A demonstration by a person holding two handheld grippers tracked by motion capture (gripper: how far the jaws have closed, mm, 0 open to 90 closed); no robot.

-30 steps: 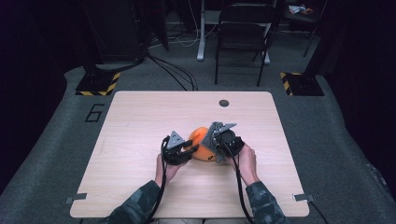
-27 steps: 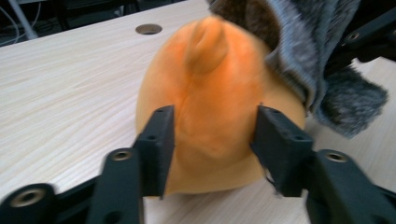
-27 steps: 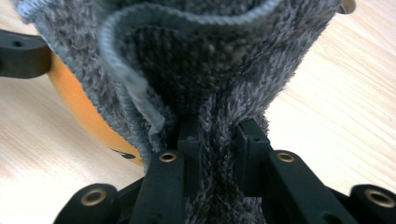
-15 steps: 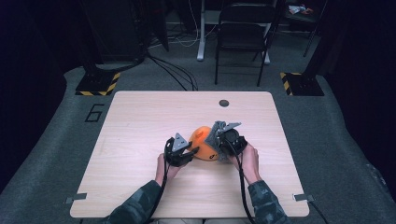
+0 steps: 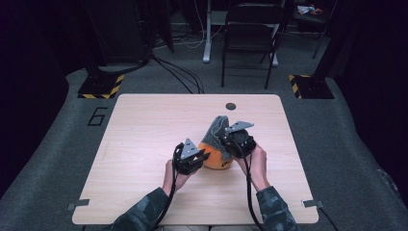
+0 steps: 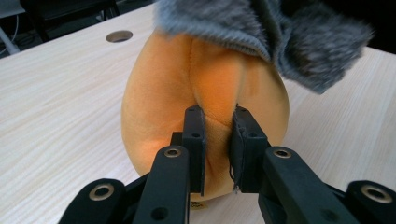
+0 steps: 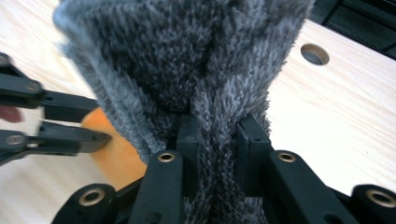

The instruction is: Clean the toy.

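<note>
An orange plush ball (image 5: 215,157) sits mid-table with a grey fuzzy cover (image 5: 219,126) drawn up off its top. My left gripper (image 5: 204,157) is at its left side. Its jaws have just been closing and now pinch a fold of the orange plush (image 6: 163,88) between the pads, as my left gripper view (image 6: 217,140) shows; the grey cover (image 6: 280,42) hangs above. My right gripper (image 5: 227,143) is shut on the grey cover (image 7: 187,56), the pile bunched between its jaws (image 7: 217,140). Behind it are the orange plush (image 7: 112,156) and the left gripper (image 7: 95,128).
The light wooden table (image 5: 144,125) has a round cable hole (image 5: 230,106) near its far edge. Beyond it stand a black chair (image 5: 250,38) and two stands with yellow-and-black bases (image 5: 101,86). Bare tabletop lies to the left and right of the hands.
The left jaws have closed onto the orange plush. The right gripper has risen a little, pulling the grey cover up so that it stands above the ball.
</note>
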